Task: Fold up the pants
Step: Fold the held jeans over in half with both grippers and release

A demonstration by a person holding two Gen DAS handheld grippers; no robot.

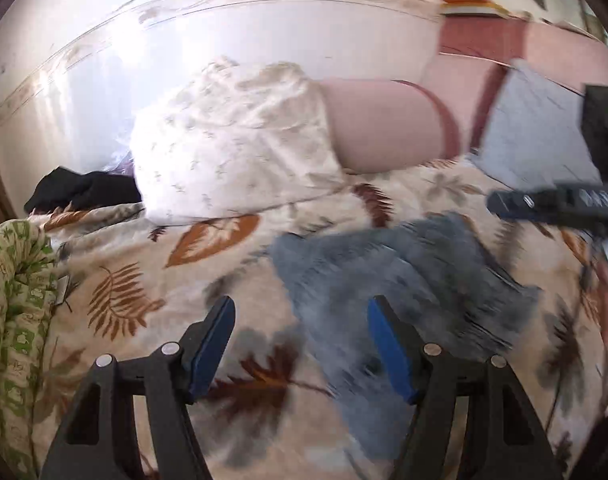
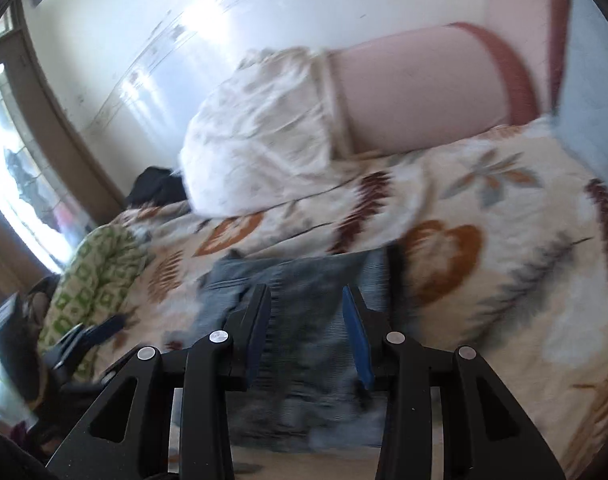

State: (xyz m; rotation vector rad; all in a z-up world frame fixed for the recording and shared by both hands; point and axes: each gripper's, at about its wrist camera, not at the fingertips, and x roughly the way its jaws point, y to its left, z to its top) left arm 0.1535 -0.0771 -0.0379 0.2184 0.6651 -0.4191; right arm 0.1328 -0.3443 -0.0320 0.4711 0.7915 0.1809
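1. The left tongs (image 1: 300,344) were seen with the blue pads set wide apart and nothing between them; only the leaf-printed bedspread (image 1: 152,292) showed in the gap.
2. The right tongs (image 2: 308,328) were seen partly parted above the pants (image 2: 300,280), with no cloth visibly pinched by the pads, though blur made this hard to judge.
3. The pants, of faded blue denim, were found lying in a compact bundle on the bed, just ahead and to the right of the left tongs and directly beneath the right ones.
4. A fold was judged to have been laid down; the edges would be best checked for squareness and the top layer pressed flat before any further fold.
5. Denim was judged stiff and heavy enough to hold a crease, but thick at the seams.
6. Beyond the tongs, a soft cream pillow (image 1: 232,136) and a smooth pink bolster (image 1: 384,124) were noted, well apart from the pants.
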